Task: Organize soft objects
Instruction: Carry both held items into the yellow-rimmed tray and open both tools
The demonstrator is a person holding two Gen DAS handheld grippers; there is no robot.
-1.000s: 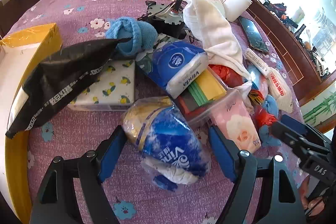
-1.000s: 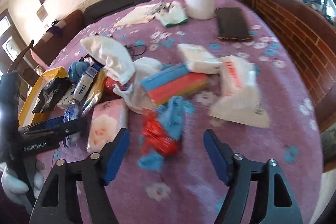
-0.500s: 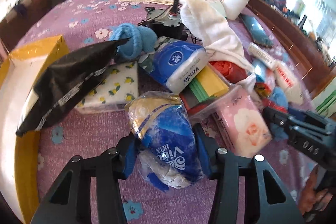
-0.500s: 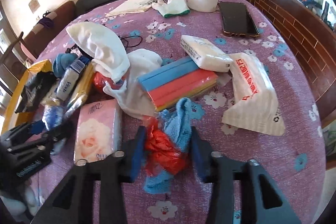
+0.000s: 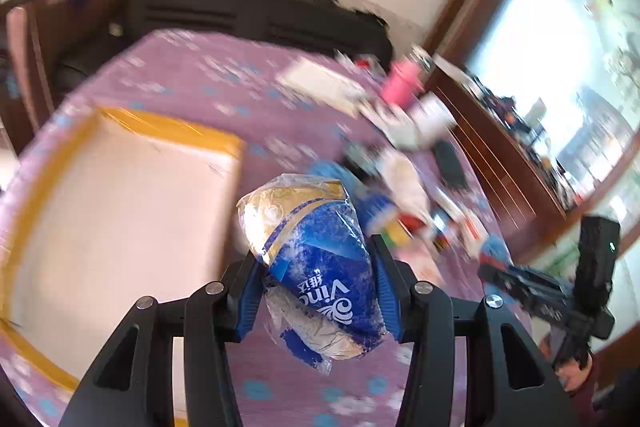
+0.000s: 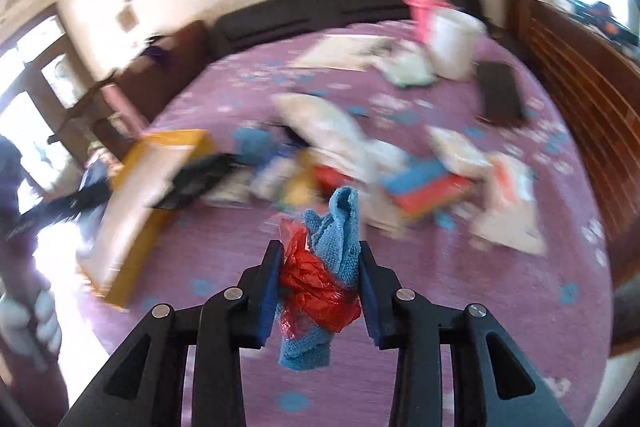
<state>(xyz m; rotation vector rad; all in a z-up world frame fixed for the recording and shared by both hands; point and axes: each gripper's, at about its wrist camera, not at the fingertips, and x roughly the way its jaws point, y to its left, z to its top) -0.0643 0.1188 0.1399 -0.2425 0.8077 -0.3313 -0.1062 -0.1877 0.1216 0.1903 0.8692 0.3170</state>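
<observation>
The left gripper (image 5: 318,281) was clamped on a blue-and-gold tissue pack (image 5: 316,259), held clear above the purple flowered tablecloth (image 5: 192,79), tilted toward the yellow-edged box (image 5: 116,195) just beyond. The right gripper (image 6: 320,285) pinched a red plastic bag (image 6: 316,287) and a blue knitted cloth (image 6: 340,231) together, raised off the table. Farther off lay a blurred heap of soft items (image 6: 360,163), then a white tub (image 6: 454,43).

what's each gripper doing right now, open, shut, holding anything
Left gripper: closed on the blue and gold plastic tissue pack.
Right gripper: closed on a blue knitted cloth bundled with crumpled red plastic.
</observation>
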